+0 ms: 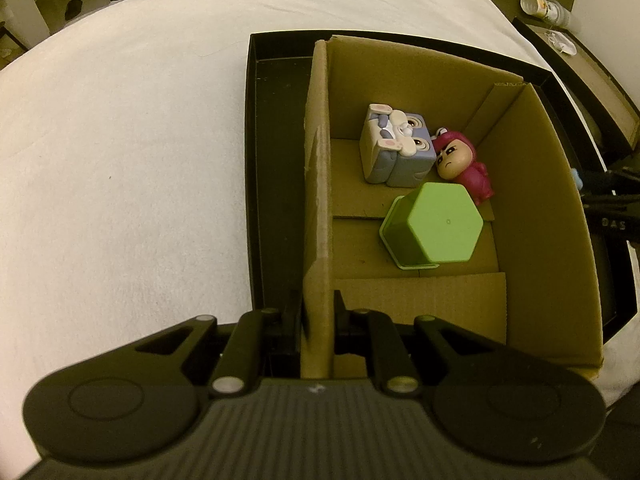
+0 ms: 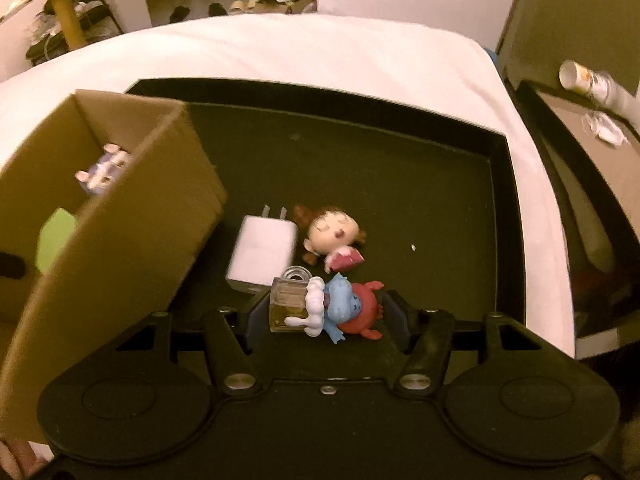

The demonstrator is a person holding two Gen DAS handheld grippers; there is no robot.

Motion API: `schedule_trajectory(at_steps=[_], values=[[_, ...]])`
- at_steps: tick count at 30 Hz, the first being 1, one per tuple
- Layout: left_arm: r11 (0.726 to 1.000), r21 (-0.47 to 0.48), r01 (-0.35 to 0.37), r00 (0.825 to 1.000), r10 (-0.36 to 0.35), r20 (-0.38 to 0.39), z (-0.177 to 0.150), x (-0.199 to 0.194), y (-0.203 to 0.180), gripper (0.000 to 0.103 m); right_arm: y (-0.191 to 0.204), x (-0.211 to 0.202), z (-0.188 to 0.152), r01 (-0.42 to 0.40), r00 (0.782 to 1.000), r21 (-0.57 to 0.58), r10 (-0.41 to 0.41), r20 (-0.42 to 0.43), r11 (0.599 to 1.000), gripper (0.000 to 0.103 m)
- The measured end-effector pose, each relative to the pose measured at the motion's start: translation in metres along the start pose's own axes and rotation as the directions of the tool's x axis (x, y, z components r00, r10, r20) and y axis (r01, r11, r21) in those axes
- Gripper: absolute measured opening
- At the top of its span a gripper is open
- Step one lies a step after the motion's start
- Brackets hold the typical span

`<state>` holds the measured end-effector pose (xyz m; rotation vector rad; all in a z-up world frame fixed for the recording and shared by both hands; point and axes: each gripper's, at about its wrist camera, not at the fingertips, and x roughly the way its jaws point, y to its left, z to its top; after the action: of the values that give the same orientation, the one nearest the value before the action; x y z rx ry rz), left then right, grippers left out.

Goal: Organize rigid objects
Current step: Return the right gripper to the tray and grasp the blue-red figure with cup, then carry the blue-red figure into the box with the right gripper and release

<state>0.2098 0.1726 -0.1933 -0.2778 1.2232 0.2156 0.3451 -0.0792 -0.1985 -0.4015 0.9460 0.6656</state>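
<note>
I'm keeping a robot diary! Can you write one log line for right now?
left gripper: shut on cardboard box wall | right gripper: open around blue figurine | tray: charger, doll

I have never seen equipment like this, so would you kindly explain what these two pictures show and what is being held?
There is no robot here: a person holds a two-finger gripper in each hand, and each has a fisheye camera looking along its fingers. The black shapes at the bottom of each picture are the grippers themselves.

The left wrist view shows the left gripper clamped on a wall of the cardboard box. Inside lie a blue-grey cube figure, a pink figurine and a green hexagonal cup on its side.

The right wrist view looks into a black tray on a white bed. The right gripper has its fingers open around a small glass bottle and a blue and red figure. Beyond them lie a white charger and a brown-haired doll.
</note>
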Motion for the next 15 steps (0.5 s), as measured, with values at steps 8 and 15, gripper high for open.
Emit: schedule_trajectory(at_steps=[8,15], values=[[1.000,0.002,0.000,1.000,0.000,0.000,0.000,0.000,0.000,0.012,0.026,-0.031,0.018,-0.028,0.997,-0.067,0.033,0.072,0.997,0.058],[1.000,-0.008,0.010,1.000,-0.010,-0.002,0.000,0.001,0.004,0.011,0.046,-0.052,0.040,-0.042,0.990,-0.113,0.057,0.132,0.993,0.058]])
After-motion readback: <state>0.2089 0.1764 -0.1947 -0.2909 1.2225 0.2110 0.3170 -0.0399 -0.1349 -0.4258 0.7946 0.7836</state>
